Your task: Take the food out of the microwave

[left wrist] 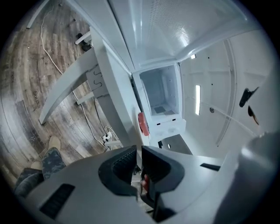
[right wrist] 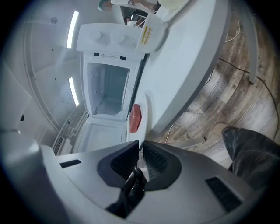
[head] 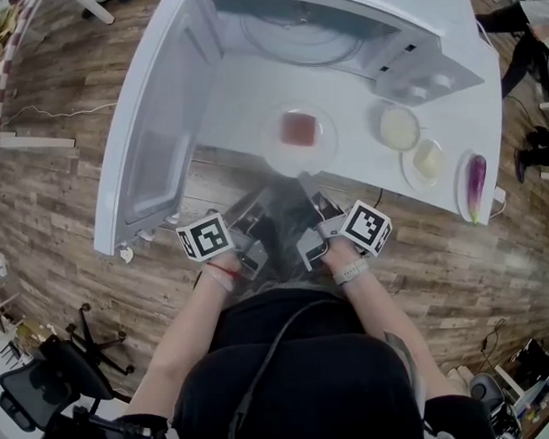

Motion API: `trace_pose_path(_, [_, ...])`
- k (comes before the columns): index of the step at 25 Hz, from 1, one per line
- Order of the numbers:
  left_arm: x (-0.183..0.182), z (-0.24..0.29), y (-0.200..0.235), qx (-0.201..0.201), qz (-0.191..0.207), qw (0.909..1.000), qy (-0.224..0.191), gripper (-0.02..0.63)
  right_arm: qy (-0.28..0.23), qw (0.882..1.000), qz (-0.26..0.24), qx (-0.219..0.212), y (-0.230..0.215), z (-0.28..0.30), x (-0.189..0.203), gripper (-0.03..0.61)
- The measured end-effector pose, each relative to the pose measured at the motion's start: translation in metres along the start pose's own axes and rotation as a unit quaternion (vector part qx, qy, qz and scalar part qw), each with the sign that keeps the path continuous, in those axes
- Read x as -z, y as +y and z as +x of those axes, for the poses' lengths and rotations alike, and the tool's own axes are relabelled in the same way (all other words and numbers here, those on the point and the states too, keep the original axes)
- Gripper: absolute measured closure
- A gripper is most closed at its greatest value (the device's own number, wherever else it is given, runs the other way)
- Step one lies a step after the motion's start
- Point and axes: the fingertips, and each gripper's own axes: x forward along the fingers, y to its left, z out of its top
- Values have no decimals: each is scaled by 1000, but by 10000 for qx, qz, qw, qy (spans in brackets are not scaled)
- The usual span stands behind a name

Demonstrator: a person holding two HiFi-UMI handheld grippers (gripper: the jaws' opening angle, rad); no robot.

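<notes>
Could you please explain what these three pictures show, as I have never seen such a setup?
There is no robot here. A person holds a two-jaw gripper in each hand. The head view looks down from a camera on the person's head. The other two cameras ride on the left gripper and the right gripper and look along their jaws. On the white table stands a microwave with its door open. In front of it sits a plate with red food, and beside it a bowl, a dish and an eggplant. Both grippers' jaws are together and hold nothing.
</notes>
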Motion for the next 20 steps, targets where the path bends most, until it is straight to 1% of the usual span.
trace_pose_path(3, [2, -4, 0, -118, 269, 9995, 85, 584, -28, 10000, -38, -30, 2, 0, 0, 532])
trace_pose_path(8, [1, -3, -12, -57, 640, 9979, 91, 586, 56, 9996, -224, -132, 8, 0, 0, 532])
trace_pose_path(11, [1, 0, -20, -31, 993, 9950, 134, 603, 123, 9991, -372, -129, 6, -3, 2, 531])
trace_pose_path(14, [1, 2, -26, -9, 1275, 9917, 189, 603, 190, 9984, -526, -88, 5, -7, 4, 529])
trace_pose_path(20, [0, 9, -33, 10, 1495, 9885, 247, 603, 286, 9965, -787, 83, -4, -23, 6, 528])
